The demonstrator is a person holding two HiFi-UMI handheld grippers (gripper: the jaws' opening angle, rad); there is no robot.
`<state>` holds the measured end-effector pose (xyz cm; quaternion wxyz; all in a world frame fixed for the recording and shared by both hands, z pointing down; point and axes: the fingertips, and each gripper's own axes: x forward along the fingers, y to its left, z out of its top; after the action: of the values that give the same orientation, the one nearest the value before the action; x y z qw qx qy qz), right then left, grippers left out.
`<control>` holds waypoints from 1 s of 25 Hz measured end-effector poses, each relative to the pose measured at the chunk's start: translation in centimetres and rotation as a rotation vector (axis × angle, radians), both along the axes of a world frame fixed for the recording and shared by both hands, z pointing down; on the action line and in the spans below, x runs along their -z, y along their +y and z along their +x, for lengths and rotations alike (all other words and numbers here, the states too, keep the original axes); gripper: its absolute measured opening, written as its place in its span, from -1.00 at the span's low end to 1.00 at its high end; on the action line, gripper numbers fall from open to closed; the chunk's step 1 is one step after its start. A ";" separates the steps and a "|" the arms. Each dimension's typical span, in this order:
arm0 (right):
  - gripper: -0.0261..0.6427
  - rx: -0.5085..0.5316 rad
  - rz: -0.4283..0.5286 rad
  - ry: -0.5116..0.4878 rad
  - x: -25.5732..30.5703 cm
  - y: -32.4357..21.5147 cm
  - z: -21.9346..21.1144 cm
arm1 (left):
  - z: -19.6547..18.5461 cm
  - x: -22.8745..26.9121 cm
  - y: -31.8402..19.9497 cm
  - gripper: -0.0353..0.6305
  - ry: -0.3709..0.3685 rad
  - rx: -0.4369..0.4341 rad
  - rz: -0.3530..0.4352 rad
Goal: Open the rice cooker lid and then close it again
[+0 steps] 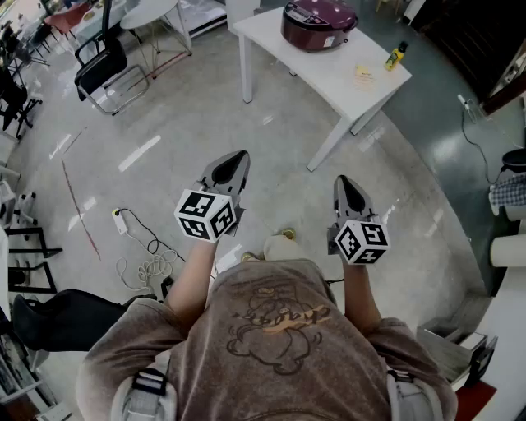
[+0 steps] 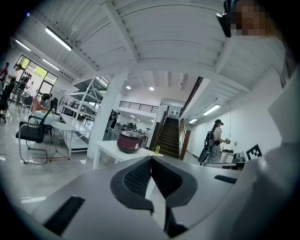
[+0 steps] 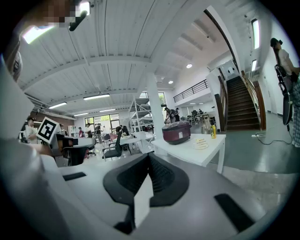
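A dark red rice cooker (image 1: 319,22) with its lid down stands on a white table (image 1: 329,74) well ahead of me. It appears small in the left gripper view (image 2: 129,141) and the right gripper view (image 3: 176,132). My left gripper (image 1: 239,155) and right gripper (image 1: 343,181) are held side by side in front of my chest, far short of the table. Both have their jaws together with nothing between them (image 2: 151,159) (image 3: 149,157).
A yellow bottle (image 1: 396,56) and a small plate (image 1: 364,78) sit on the table beside the cooker. A black chair (image 1: 107,70) and a round table (image 1: 156,12) stand to the left. A cable and power strip (image 1: 136,247) lie on the floor. A person (image 2: 215,140) stands near the stairs.
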<state>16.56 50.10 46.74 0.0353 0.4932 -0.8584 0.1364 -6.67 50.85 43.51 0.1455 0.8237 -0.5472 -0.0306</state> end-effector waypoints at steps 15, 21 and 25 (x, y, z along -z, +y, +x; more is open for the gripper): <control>-0.92 -0.033 -0.022 -0.030 -1.7 -1.5 -0.9 | -1.2 -1.2 -2.0 -0.83 0.010 -0.011 -0.009; -0.92 -0.030 -0.011 -0.029 -1.6 -5.4 -1.2 | -1.5 -1.6 -5.9 -0.83 0.011 -0.012 -0.001; -0.92 -0.020 0.001 -0.015 -1.3 -9.3 -1.4 | -1.5 -1.3 -9.9 -0.83 0.019 -0.014 0.013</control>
<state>15.18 40.77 48.01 0.0270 0.5009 -0.8537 0.1402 -8.13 40.91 44.83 0.1457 0.8280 -0.5398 -0.0410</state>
